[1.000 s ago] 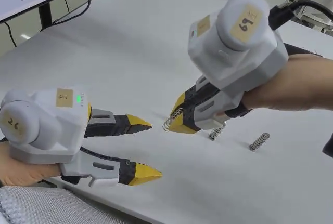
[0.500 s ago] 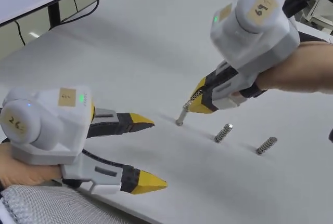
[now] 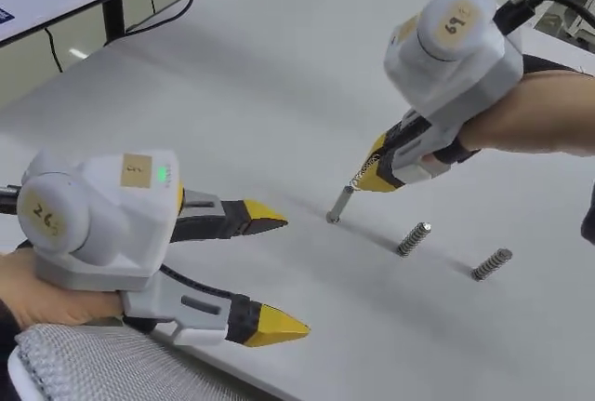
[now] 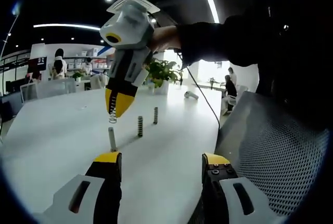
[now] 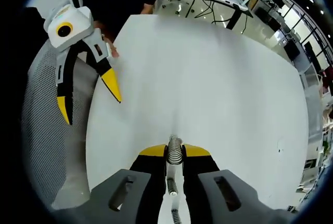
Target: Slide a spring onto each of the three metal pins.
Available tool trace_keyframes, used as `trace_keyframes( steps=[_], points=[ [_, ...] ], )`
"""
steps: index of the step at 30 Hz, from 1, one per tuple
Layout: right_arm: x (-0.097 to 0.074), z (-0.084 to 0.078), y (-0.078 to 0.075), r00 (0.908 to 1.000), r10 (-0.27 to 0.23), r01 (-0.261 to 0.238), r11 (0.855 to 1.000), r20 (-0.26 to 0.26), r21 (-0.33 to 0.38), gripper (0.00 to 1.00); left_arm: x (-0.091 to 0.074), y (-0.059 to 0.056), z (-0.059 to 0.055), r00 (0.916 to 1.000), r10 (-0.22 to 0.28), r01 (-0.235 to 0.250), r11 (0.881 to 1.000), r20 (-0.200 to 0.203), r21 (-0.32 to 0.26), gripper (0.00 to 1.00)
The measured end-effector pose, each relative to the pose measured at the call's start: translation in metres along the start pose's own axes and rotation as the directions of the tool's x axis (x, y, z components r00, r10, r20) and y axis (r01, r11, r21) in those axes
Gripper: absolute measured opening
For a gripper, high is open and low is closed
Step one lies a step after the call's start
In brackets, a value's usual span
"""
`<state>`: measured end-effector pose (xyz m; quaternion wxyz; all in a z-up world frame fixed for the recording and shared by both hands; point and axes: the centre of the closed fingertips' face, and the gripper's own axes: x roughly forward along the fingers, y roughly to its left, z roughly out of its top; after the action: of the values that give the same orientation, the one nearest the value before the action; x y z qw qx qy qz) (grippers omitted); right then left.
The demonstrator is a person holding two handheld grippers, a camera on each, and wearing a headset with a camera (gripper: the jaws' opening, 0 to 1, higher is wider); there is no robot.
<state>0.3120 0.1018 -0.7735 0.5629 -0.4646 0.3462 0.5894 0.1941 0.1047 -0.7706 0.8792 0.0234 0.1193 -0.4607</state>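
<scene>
Bare pin [image 3: 340,205]: smooth metal rod, standing tilted on the matte white table [image 3: 232,75].
Right gripper [image 3: 372,180]: I see its yellow-tipped jaws pinched on a thin wire spring [image 3: 361,176], just above the bare pin.
Middle pin [image 3: 414,239], end pin [image 3: 491,264]: each sleeved in a coil.
Left gripper [image 3: 294,277]: jaws spread wide.

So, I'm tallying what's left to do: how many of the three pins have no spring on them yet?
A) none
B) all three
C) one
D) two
C: only the bare pin lacks one, standing just below the spring gripped by the right gripper; the middle pin and the end pin each wear a spring.
</scene>
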Motion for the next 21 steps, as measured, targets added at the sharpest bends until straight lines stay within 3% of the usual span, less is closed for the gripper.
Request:
trace_keyframes(
  steps=[21],
  points=[
    [0.025, -0.009, -0.006, 0.9986, 0.029, -0.029, 1.000, -0.043, -0.005, 0.09, 0.001, 0.001, -0.001, 1.0000, 0.002, -0.002, 1.000, -0.005, 0.003, 0.54]
  ],
)
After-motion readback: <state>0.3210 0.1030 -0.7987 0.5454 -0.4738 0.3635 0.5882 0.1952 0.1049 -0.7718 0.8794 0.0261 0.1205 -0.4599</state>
